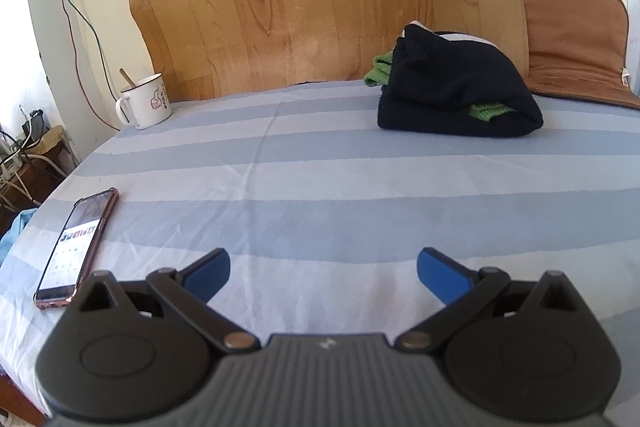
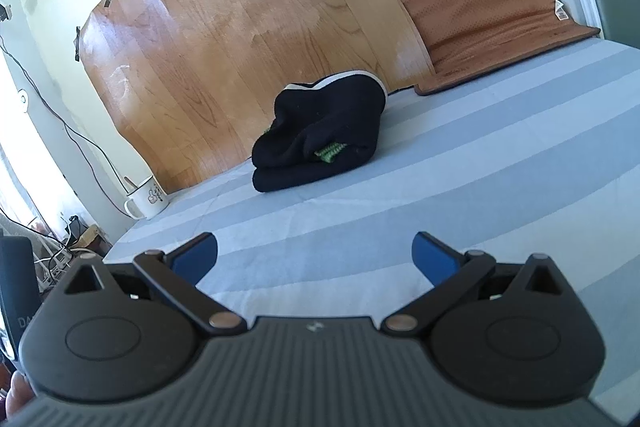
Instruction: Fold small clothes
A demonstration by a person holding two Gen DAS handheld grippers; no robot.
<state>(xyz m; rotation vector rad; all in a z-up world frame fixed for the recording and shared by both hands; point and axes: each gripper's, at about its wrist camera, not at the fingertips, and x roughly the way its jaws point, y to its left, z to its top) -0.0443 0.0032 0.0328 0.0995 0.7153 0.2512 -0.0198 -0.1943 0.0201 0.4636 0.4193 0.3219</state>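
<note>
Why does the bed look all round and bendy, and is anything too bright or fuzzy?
Left wrist view: the fisheye lens curves the striped sheet; daylight washes out the left edge beyond the mug. Right wrist view: same bending, tilted; glare whitens the wood panel; the dark clothes look sharp.

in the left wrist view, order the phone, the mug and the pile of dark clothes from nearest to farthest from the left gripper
From the open left gripper:
1. Phone, lying flat on the striped sheet, just off its left side.
2. Pile of dark clothes, ahead and to the right, green fabric poking out.
3. Mug, far left, at the bed's edge by the wooden board; only a little beyond the pile.
</note>
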